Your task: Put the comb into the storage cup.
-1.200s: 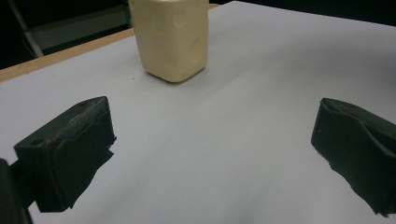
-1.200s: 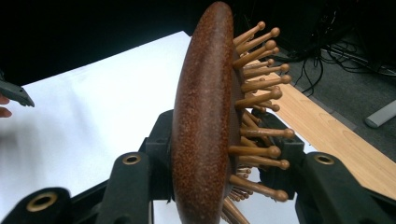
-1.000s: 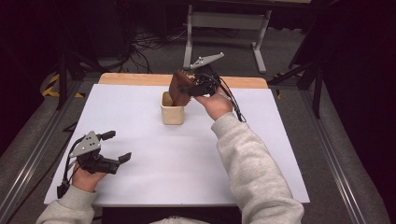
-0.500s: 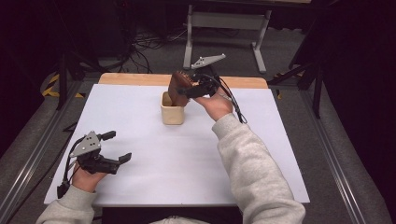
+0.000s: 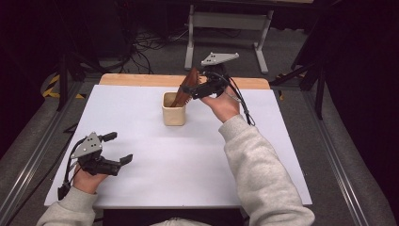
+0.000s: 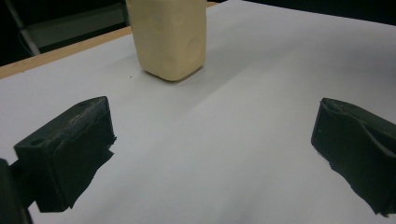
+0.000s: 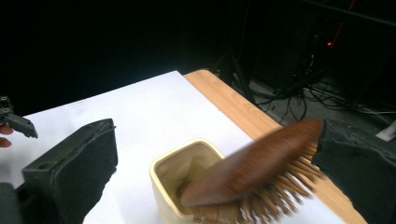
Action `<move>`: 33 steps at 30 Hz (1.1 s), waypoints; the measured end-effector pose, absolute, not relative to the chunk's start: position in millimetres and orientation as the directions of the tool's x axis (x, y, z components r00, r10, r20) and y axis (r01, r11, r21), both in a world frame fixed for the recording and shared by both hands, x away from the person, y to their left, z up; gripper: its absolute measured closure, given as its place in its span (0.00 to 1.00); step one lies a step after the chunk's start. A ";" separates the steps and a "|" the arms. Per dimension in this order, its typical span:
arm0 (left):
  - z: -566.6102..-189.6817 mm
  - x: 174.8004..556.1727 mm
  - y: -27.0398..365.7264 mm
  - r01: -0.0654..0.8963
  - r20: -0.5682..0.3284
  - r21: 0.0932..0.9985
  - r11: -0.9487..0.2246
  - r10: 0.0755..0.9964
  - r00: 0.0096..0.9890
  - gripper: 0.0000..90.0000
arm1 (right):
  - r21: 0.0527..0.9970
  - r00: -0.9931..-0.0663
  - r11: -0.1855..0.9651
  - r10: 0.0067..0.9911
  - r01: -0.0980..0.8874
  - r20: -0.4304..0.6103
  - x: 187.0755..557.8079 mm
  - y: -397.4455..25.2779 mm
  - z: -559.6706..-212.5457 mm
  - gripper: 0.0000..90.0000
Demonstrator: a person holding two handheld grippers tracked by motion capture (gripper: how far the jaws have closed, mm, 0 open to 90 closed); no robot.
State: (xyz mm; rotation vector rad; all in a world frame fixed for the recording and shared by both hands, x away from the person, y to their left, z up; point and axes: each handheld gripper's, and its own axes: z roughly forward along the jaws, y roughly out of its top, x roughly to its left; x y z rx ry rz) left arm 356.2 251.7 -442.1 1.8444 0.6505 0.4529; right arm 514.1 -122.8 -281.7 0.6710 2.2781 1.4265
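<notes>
A brown wooden brush (image 5: 187, 87) leans out of a cream cup (image 5: 173, 113) at the back middle of the table, its lower end inside the cup. My right gripper (image 5: 192, 89) is at the brush's upper end. In the right gripper view the jaws stand wide apart, so the right gripper (image 7: 212, 168) is open. The blurred brush (image 7: 261, 158) rests against the right-hand jaw above the cup (image 7: 168, 175). My left gripper (image 5: 120, 148) rests open near the front left. Nothing lies between the jaws of the left gripper (image 6: 210, 149), and the cup (image 6: 170, 37) stands farther off.
A white sheet (image 5: 188, 165) covers the table, with a wooden strip (image 5: 141, 79) along the far edge. A metal stand (image 5: 226, 23) and cables lie on the floor behind. The person's left hand and its gripper (image 7: 16, 122) appear at the left of the right gripper view.
The brush has tipped so its lower end sits in the cup, and the right hand has shifted slightly right and up. The left gripper has not moved.
</notes>
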 end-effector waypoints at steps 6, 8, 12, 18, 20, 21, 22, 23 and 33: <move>-442.2 356.4 252.1 0.221 0.000 0.936 -0.275 0.626 0.780 0.00 | 0.915 -0.821 0.368 0.566 0.166 -0.078 501.9 -134.2 -273.1 0.00; -442.0 356.3 252.4 0.220 -0.003 0.937 -0.270 0.626 0.780 0.00 | 0.918 -0.823 0.367 0.562 0.154 -0.086 497.0 -138.3 -270.9 0.00; -441.5 356.4 254.2 0.223 -0.011 0.940 -0.259 0.628 0.778 0.00 | 0.923 -0.828 0.366 0.551 0.124 -0.107 483.6 -149.5 -267.7 0.00; -440.5 357.4 257.6 0.229 -0.016 0.939 -0.257 0.630 0.776 0.00 | 0.932 -0.828 0.348 0.548 0.098 -0.117 463.9 -170.7 -265.3 0.00; -440.4 357.8 258.3 0.225 -0.015 0.940 -0.256 0.630 0.777 0.00 | 0.933 -0.828 0.345 0.549 0.097 -0.117 458.9 -176.5 -265.3 0.00; -440.3 357.7 258.5 0.229 -0.018 0.940 -0.255 0.630 0.777 0.00 | 0.934 -0.826 0.345 0.550 0.095 -0.119 456.2 -179.5 -265.7 0.00; -440.2 357.7 258.8 0.229 -0.018 0.939 -0.256 0.630 0.776 0.00 | 0.934 -0.826 0.345 0.551 0.094 -0.120 453.6 -182.7 -266.3 0.00; -440.2 357.7 259.2 0.229 -0.019 0.940 -0.253 0.632 0.775 0.00 | 0.934 -0.825 0.344 0.552 0.093 -0.122 451.7 -185.1 -267.0 0.00; -439.4 357.5 261.6 0.230 -0.026 0.943 -0.241 0.637 0.770 0.00 | 0.941 -0.813 0.321 0.573 0.110 -0.101 427.5 -216.3 -285.6 0.00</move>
